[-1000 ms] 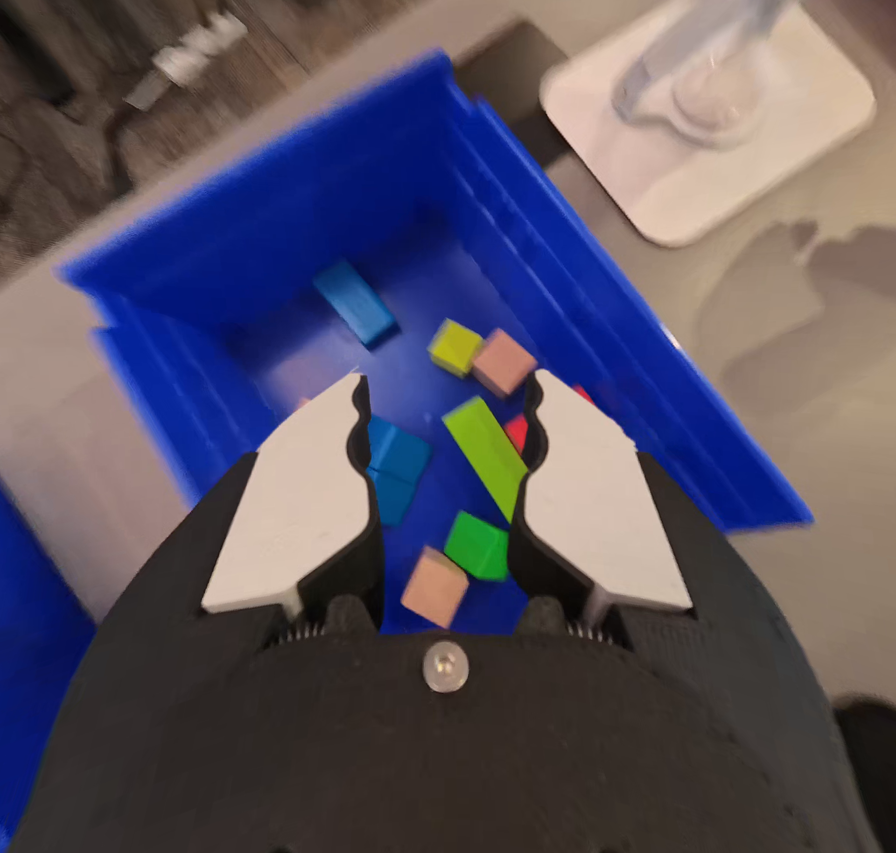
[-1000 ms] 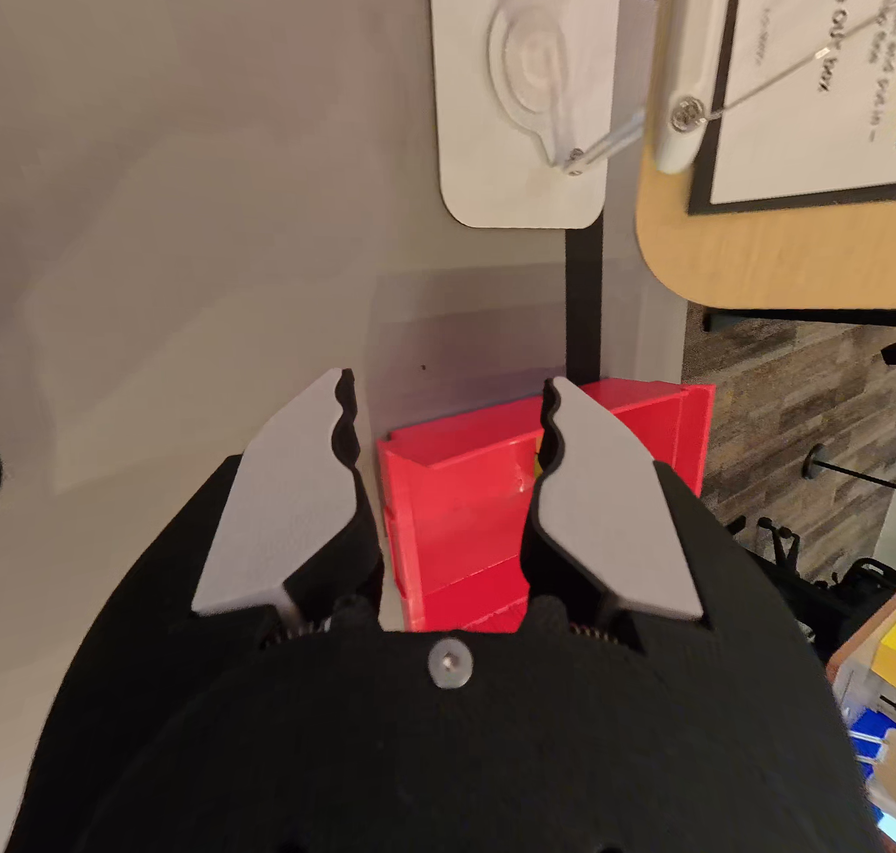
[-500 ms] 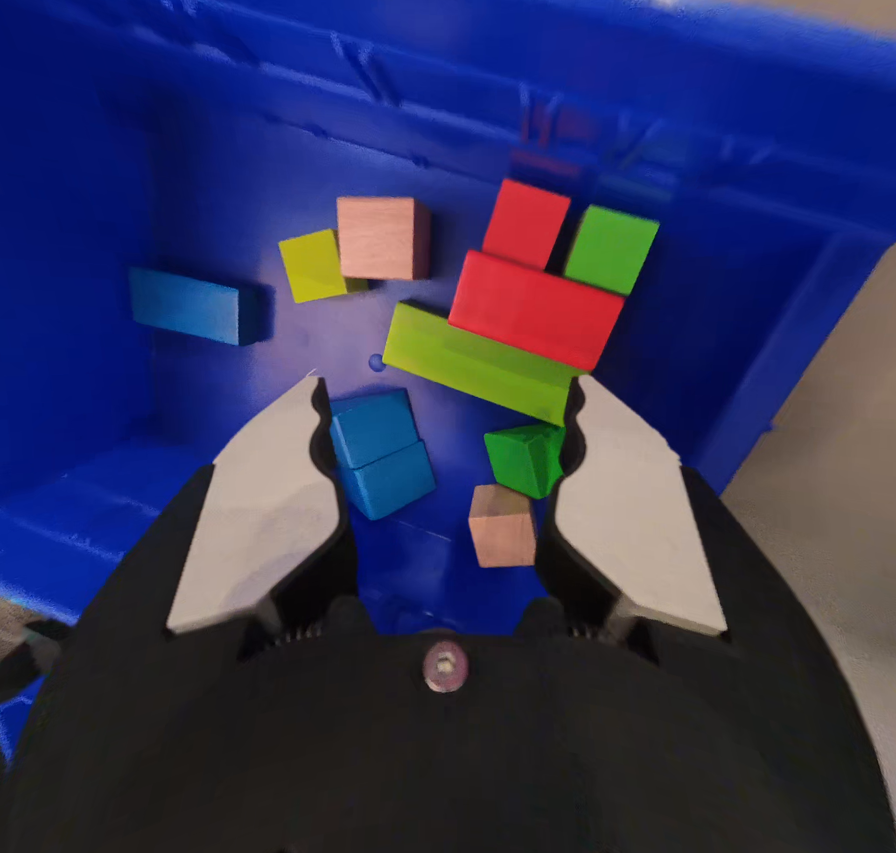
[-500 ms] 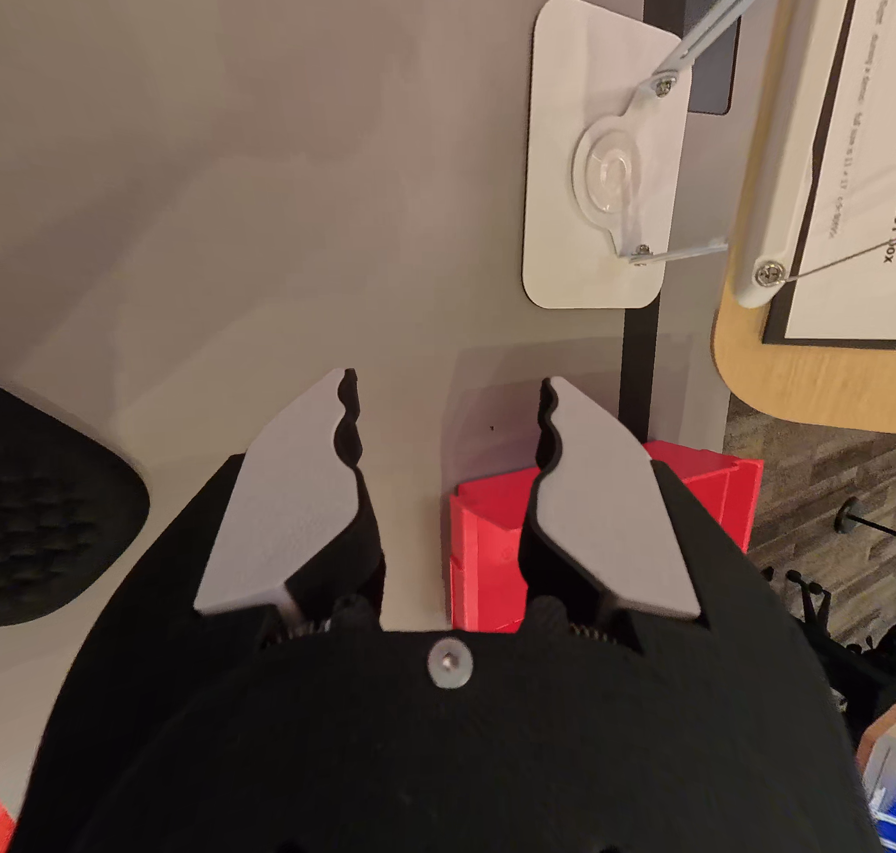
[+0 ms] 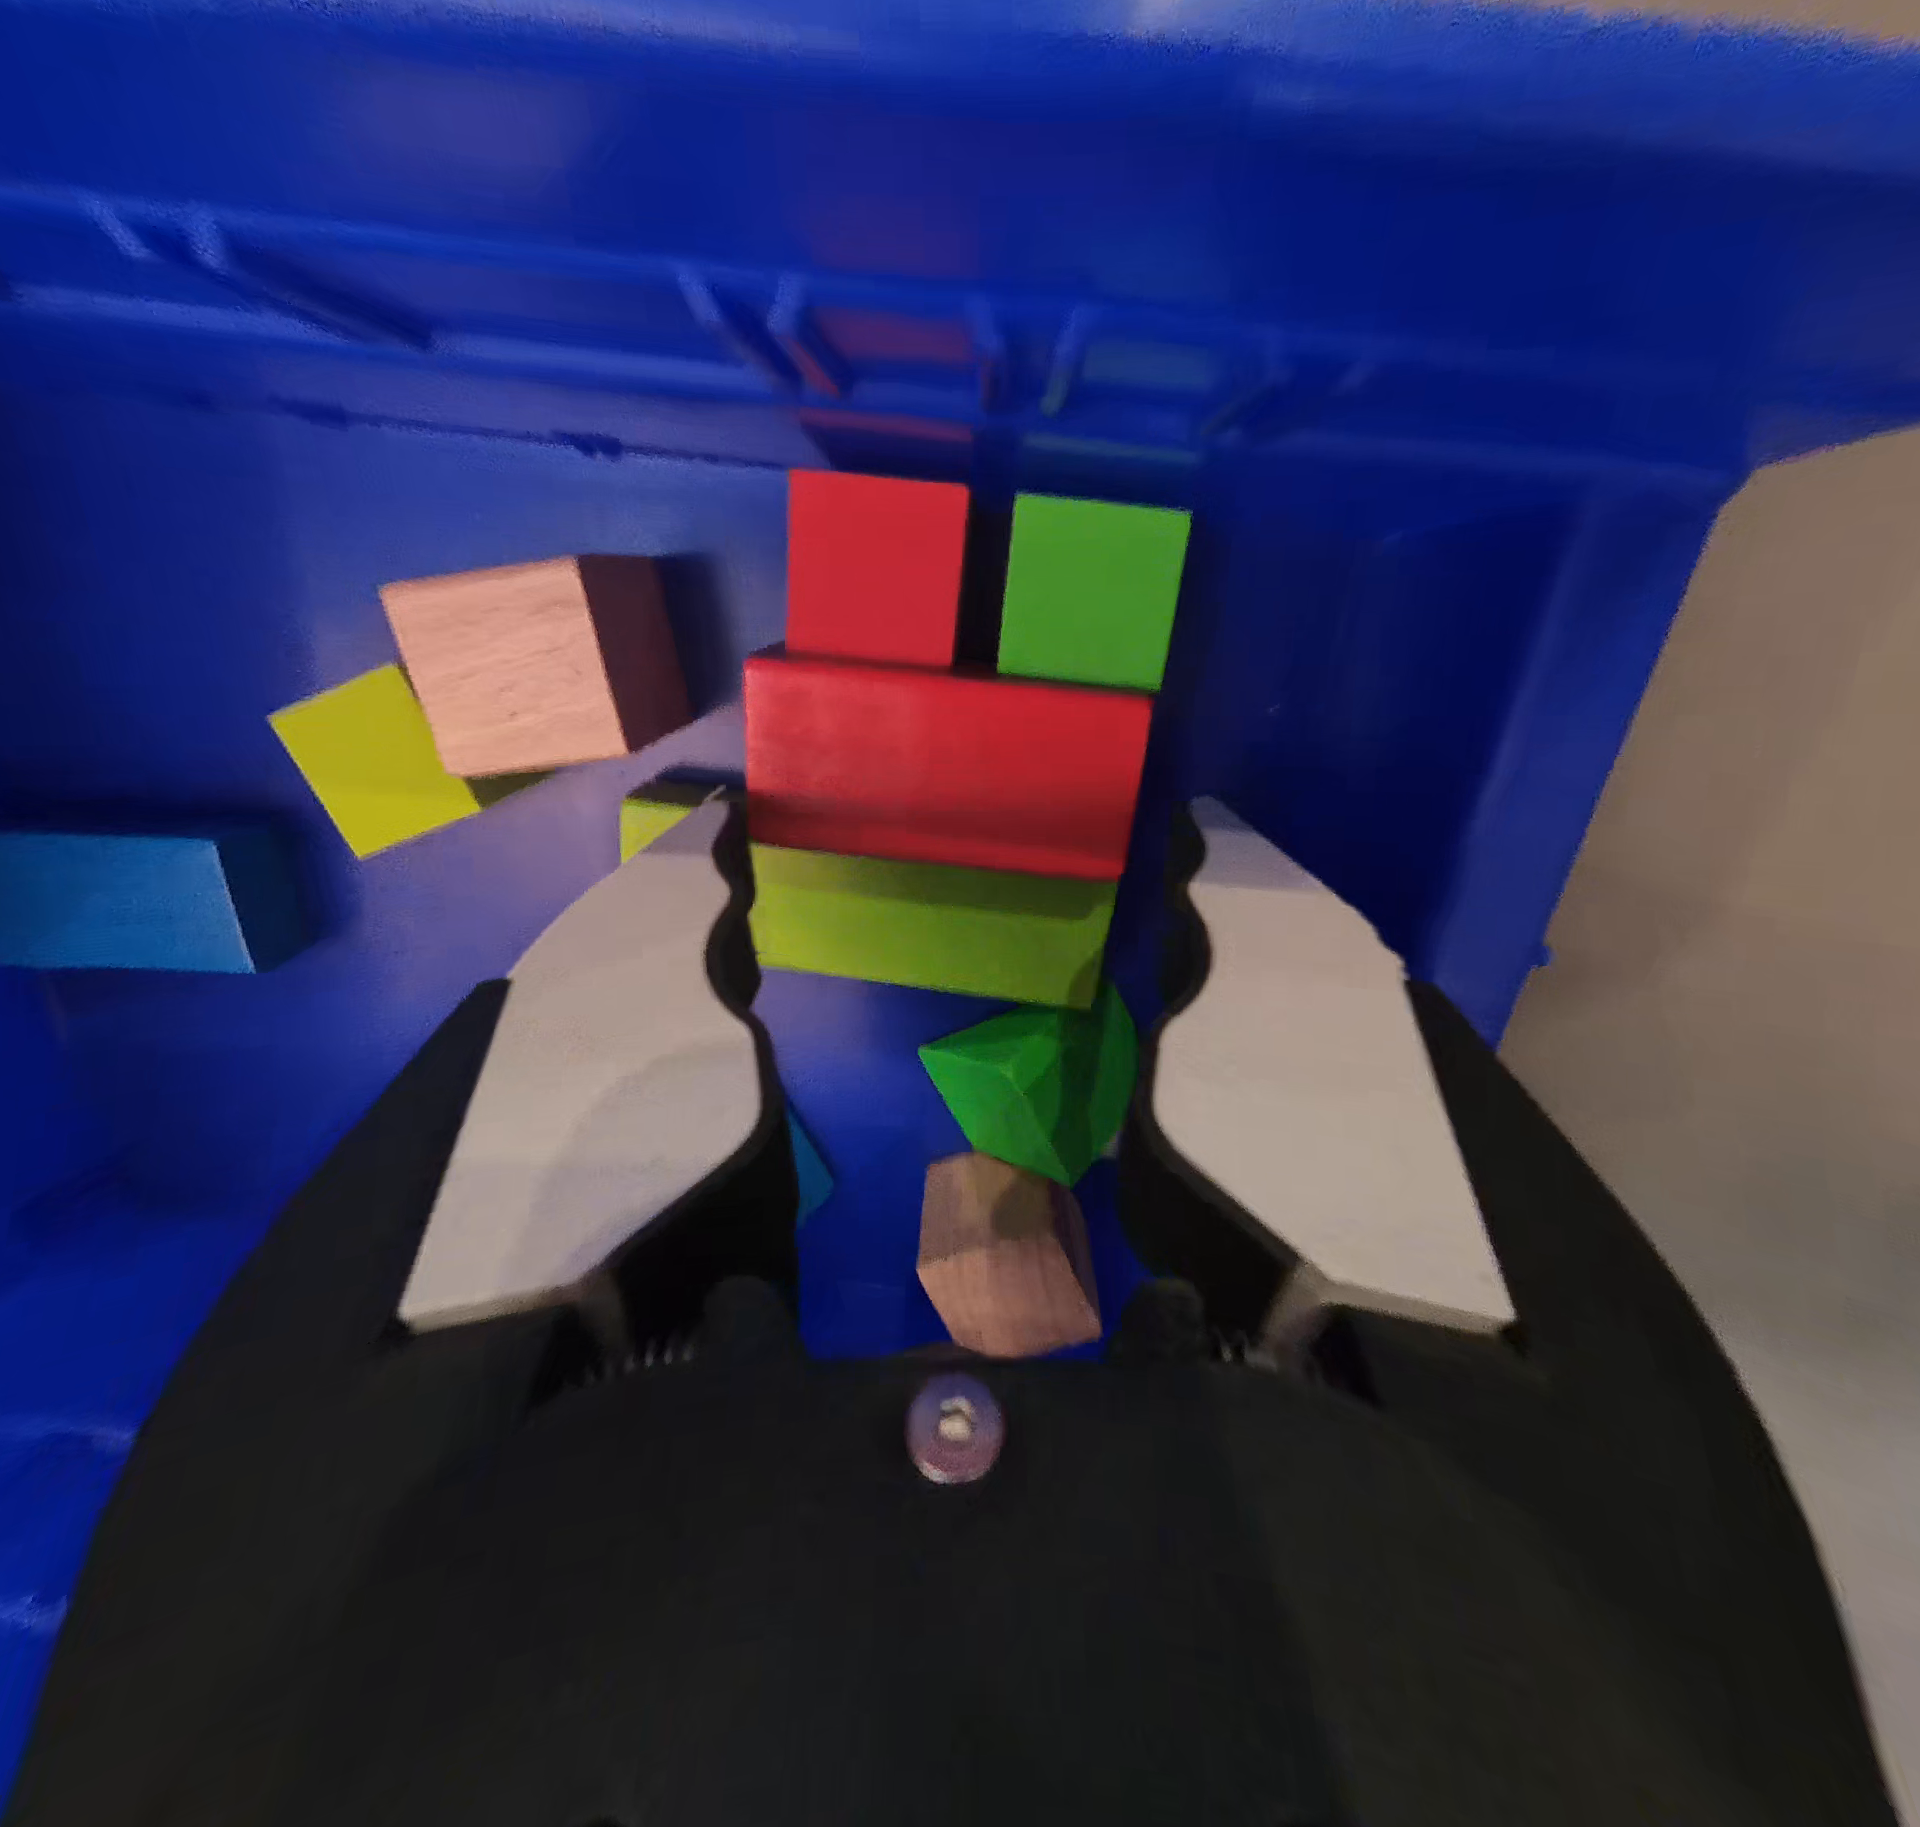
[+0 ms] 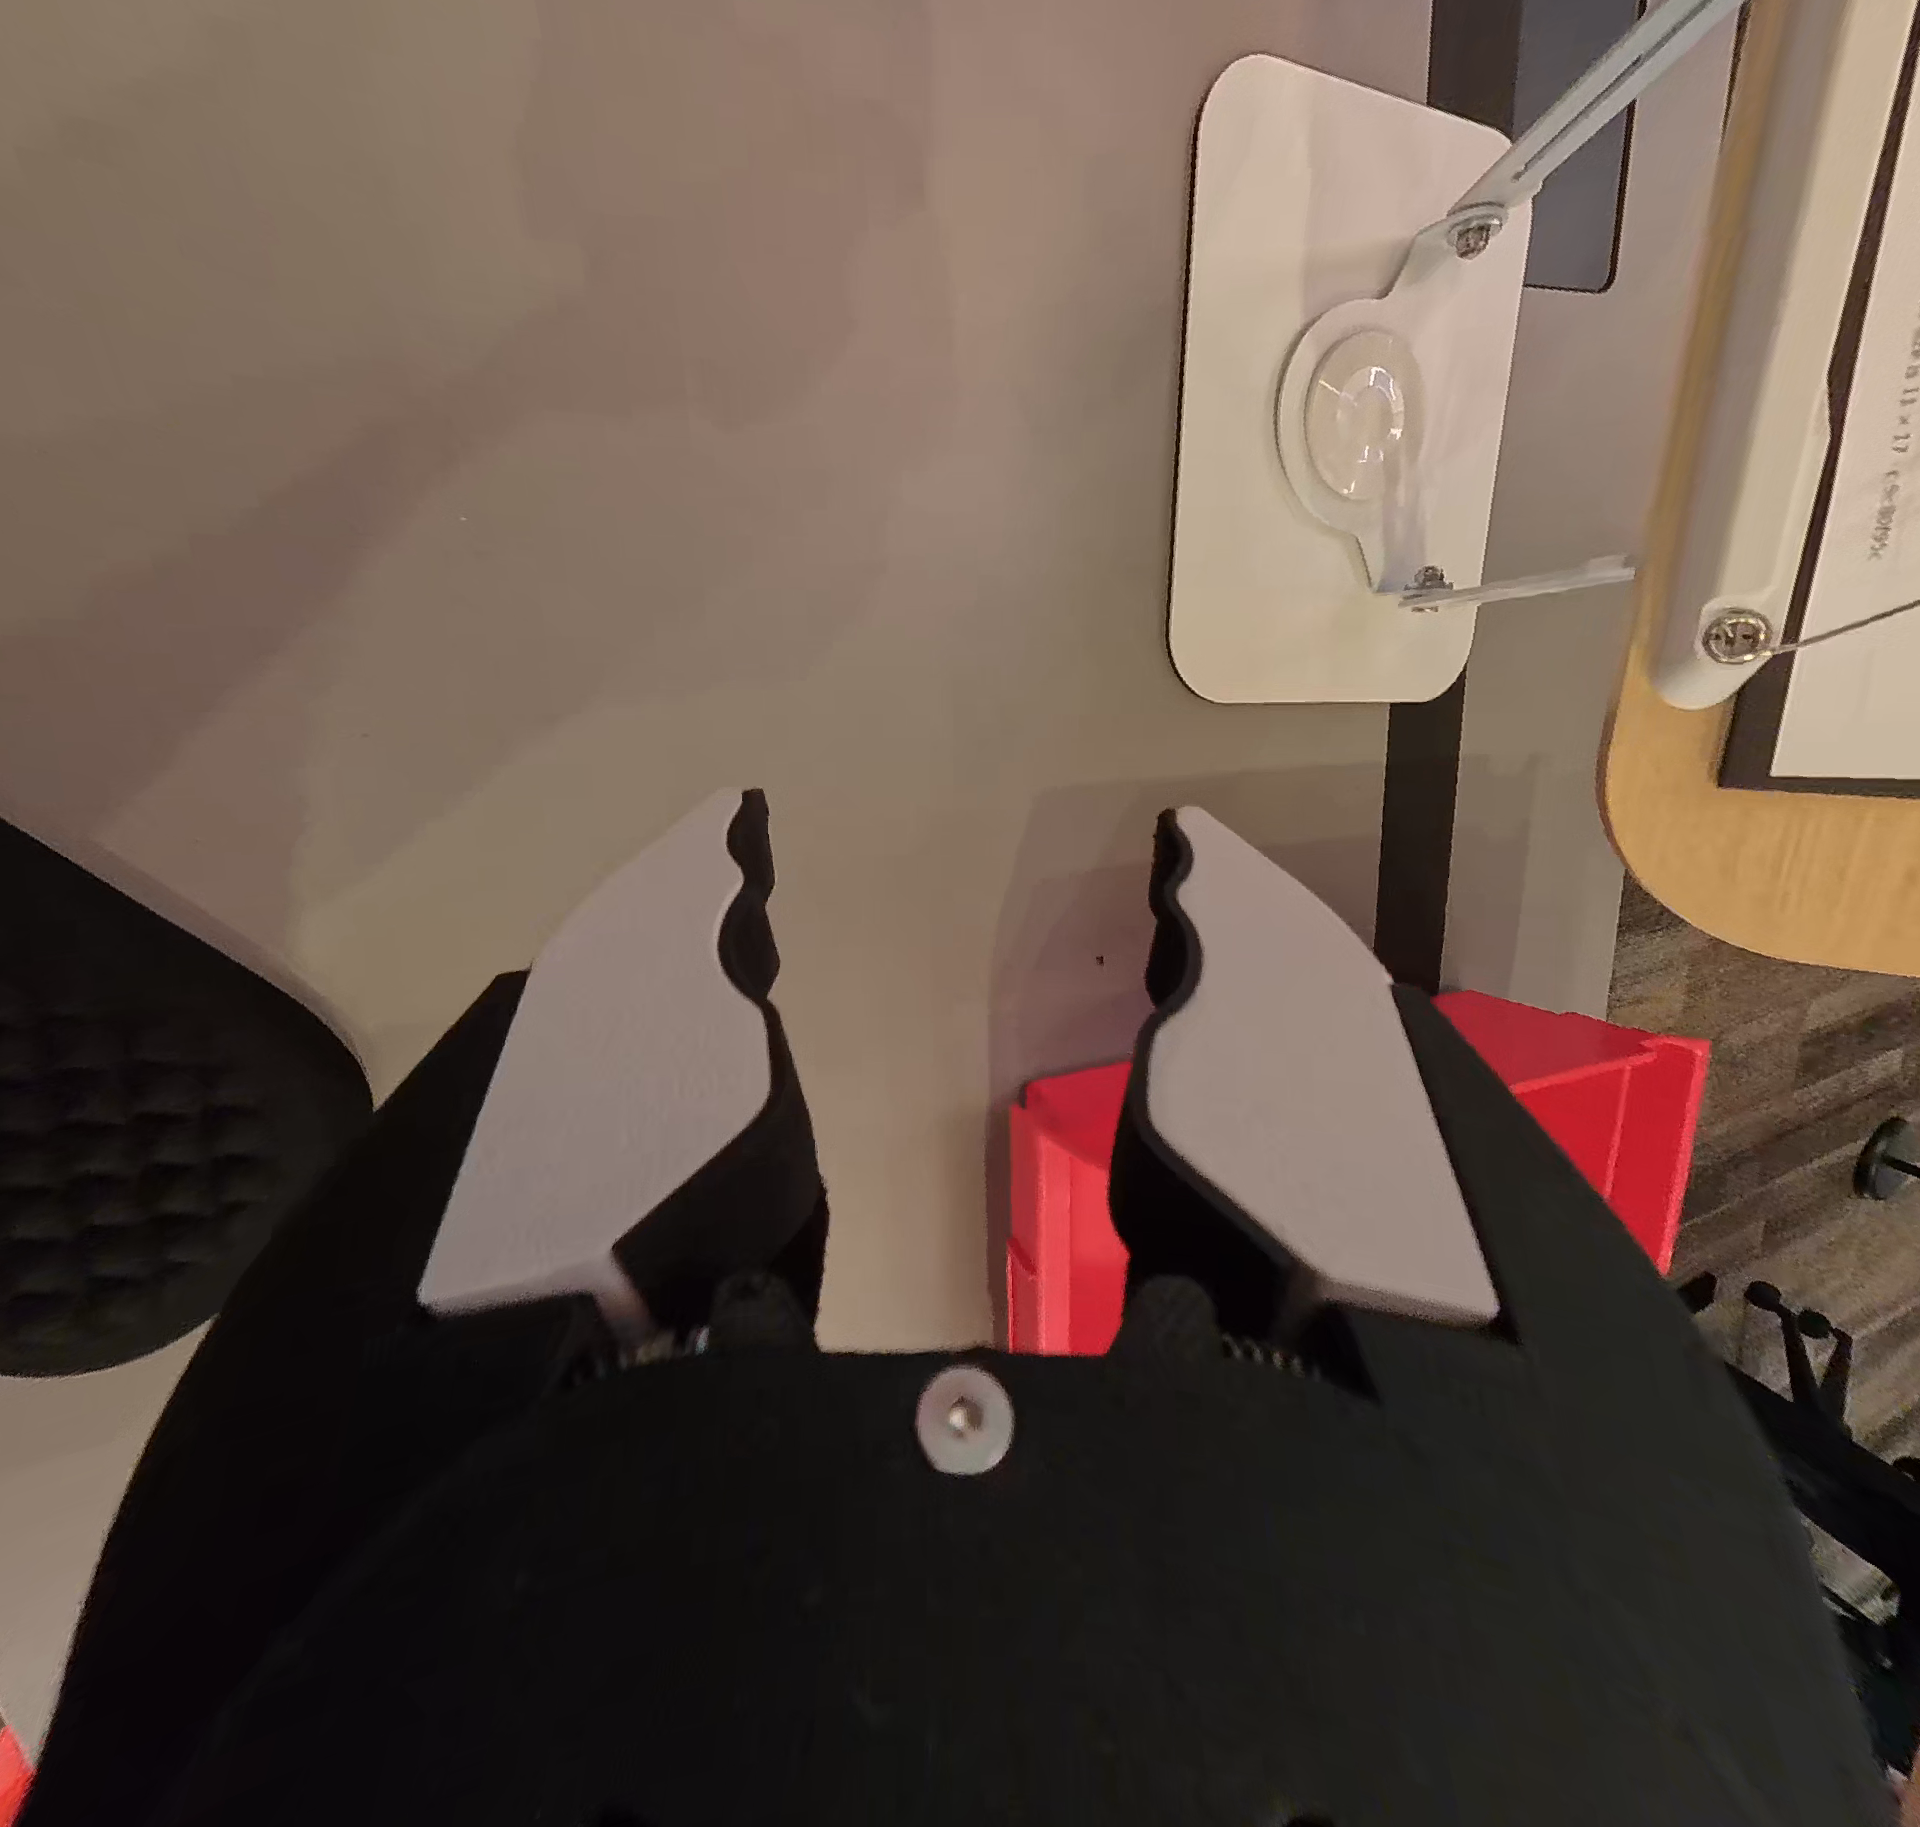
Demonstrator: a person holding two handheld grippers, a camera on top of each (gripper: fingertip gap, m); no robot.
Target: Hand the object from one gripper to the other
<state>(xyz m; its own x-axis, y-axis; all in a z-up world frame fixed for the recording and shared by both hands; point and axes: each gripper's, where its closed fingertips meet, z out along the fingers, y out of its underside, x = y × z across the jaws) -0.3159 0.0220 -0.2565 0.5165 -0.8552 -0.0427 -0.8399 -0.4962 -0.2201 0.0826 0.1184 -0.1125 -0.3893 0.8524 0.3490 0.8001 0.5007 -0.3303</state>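
In the left wrist view my left gripper (image 5: 956, 827) is low inside the blue bin (image 5: 416, 271). Its open fingers straddle a long red block (image 5: 940, 749) that lies on a long lime-green block (image 5: 925, 925). The left pad (image 5: 727, 904) is at the blocks' left end, and a strip of blue shows between the red block and the right pad (image 5: 1184, 904). In the right wrist view my right gripper (image 6: 961, 811) is open and empty over the grey table (image 6: 623, 427), with a red bin (image 6: 1049, 1206) under it.
Other blocks in the blue bin: a red cube (image 5: 878, 572), a green cube (image 5: 1091, 588), a wooden cube (image 5: 520, 665), a yellow cube (image 5: 364, 759), a long blue block (image 5: 114, 899), a tilted green cube (image 5: 1029, 1081). A white stand base (image 6: 1340, 375) and a black mesh seat (image 6: 125, 1133) flank the right gripper. There is about 45 cm between the tips of the two grippers.
My left gripper has gone down into the blue bin and up to the red block, and its jaws opened wide and then narrowed around it. My right gripper drifted slightly and stayed open.
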